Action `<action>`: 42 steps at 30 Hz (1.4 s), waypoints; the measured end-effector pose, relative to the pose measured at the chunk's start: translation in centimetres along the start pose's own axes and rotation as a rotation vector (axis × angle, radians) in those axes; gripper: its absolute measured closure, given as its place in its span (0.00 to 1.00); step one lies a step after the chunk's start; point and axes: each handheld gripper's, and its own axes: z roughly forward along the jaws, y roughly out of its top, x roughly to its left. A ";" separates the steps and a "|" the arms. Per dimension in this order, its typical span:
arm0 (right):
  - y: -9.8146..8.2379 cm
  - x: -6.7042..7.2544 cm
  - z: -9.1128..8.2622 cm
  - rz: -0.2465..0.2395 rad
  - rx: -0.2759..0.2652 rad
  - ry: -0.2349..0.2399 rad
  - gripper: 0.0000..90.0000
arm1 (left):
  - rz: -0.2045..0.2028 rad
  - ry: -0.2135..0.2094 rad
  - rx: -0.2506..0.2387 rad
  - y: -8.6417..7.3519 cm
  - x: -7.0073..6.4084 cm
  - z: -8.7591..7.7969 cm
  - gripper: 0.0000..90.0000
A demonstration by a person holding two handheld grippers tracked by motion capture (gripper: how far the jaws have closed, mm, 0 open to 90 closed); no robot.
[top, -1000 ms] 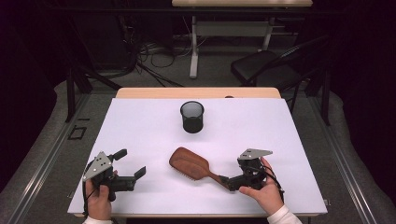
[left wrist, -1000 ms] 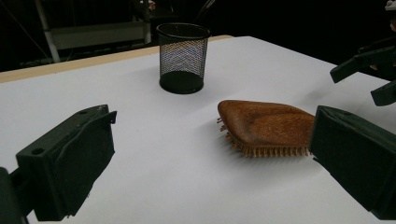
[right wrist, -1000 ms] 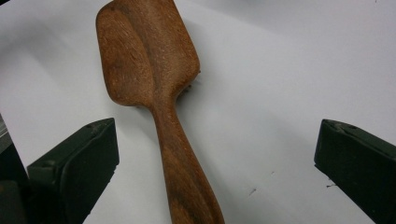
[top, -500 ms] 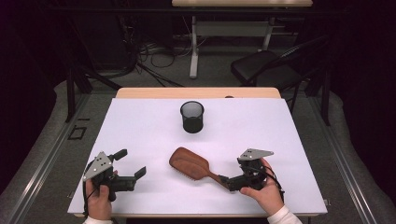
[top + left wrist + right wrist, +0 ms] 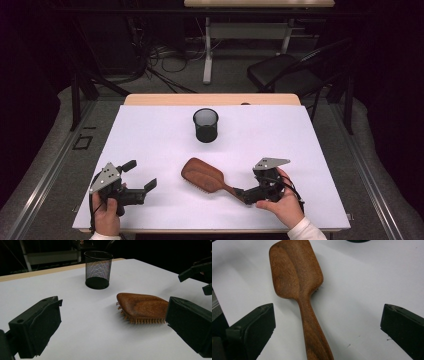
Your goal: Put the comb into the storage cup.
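A wooden hairbrush (image 5: 204,175) lies bristles down on the white table (image 5: 150,135), its handle pointing toward the front right. My right gripper (image 5: 244,194) is open, with its jaws standing wide on either side of the handle (image 5: 313,330) and not touching it. The brush head (image 5: 295,272) reaches away from that gripper. My left gripper (image 5: 140,176) rests open near the front left, with nothing between its jaws, and faces the brush (image 5: 142,305) from a short way off. A black mesh cup (image 5: 205,125) stands upright behind the brush.
The mesh cup (image 5: 98,269) is the only other object on the table. The table's front edge runs just below both hands. A dark chair (image 5: 285,72) and desk legs stand beyond the far edge.
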 end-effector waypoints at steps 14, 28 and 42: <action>1.6 1.5 1.1 -0.092 0.159 0.019 0.00 | -0.003 0.003 -0.002 -0.1 0.0 -0.1 0.00; 2.0 2.7 2.5 -0.196 0.283 0.003 0.00 | 0.005 0.001 0.003 -0.1 0.0 0.0 0.00; 3.4 3.9 3.3 -0.249 0.413 -0.007 0.00 | 0.008 -0.004 0.004 -0.1 -0.2 0.1 0.00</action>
